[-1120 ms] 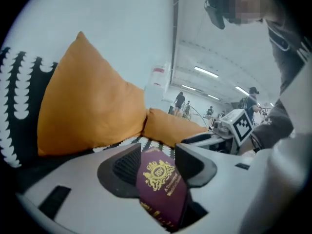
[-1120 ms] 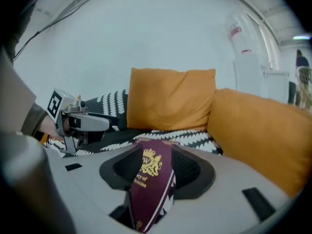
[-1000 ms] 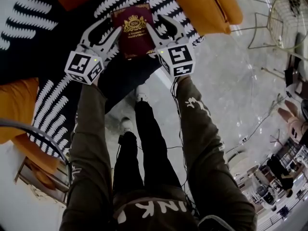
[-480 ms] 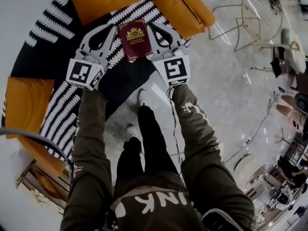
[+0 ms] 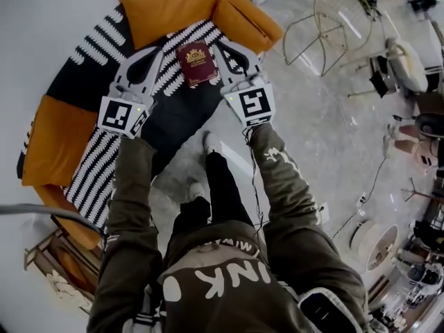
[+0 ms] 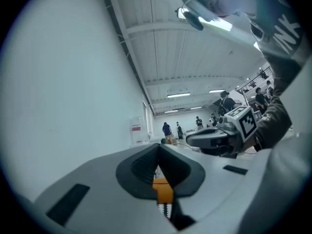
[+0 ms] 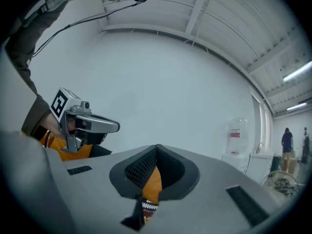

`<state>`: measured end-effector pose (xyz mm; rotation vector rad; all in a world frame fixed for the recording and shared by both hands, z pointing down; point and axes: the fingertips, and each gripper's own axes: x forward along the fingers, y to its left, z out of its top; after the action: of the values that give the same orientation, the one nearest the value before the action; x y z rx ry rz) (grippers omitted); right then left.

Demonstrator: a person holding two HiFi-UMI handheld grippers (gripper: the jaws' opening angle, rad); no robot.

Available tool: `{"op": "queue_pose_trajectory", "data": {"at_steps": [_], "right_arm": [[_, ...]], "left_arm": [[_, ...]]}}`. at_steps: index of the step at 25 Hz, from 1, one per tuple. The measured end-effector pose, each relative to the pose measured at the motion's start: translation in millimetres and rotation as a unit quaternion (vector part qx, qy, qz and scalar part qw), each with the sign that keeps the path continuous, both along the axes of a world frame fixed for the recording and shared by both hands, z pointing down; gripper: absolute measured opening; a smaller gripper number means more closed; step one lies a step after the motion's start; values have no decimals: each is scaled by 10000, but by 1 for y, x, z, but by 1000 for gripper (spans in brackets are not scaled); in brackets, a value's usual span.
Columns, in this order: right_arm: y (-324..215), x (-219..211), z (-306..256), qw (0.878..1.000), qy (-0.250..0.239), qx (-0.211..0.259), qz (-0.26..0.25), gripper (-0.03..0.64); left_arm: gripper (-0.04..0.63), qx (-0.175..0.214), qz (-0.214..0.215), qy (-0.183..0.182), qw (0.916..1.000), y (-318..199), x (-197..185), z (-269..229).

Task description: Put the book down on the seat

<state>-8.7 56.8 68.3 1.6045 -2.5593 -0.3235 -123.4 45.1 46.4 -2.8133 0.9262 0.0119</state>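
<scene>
A dark red book [image 5: 195,62] with a gold crest lies flat on the black seat [image 5: 182,109], which carries a white leaf pattern. My left gripper [image 5: 161,50] is just left of the book and my right gripper [image 5: 221,45] just right of it, neither gripping it. In the left gripper view the left gripper [image 6: 158,147] has its jaws closed tip to tip, with only orange cushion and striped fabric showing below them. The right gripper [image 7: 156,148] looks the same in its own view, with nothing between the pads.
Orange cushions [image 5: 170,5] line the seat's back, and another cushion [image 5: 50,143] sits at its left. A wire chair [image 5: 326,23] stands on the pale floor to the right. The person's legs [image 5: 223,194] stand at the seat's front edge. Distant people and equipment fill the far right.
Both grippers' jaws have gone from open to shut. The view has pulled back, so the seat and book look smaller; the book stays on the seat between the grippers.
</scene>
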Motion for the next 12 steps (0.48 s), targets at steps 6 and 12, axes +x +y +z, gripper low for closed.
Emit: {"op": "queue_pose_trajectory", "data": {"at_steps": [6, 12], "right_arm": [[81, -14, -81, 9992, 25, 404, 12, 11], [141, -40, -142, 9986, 24, 521, 47, 12]], "left_arm": [[4, 274, 167, -16, 9995, 73, -11, -69], [4, 347, 209, 96, 9991, 124, -37, -120]]}}
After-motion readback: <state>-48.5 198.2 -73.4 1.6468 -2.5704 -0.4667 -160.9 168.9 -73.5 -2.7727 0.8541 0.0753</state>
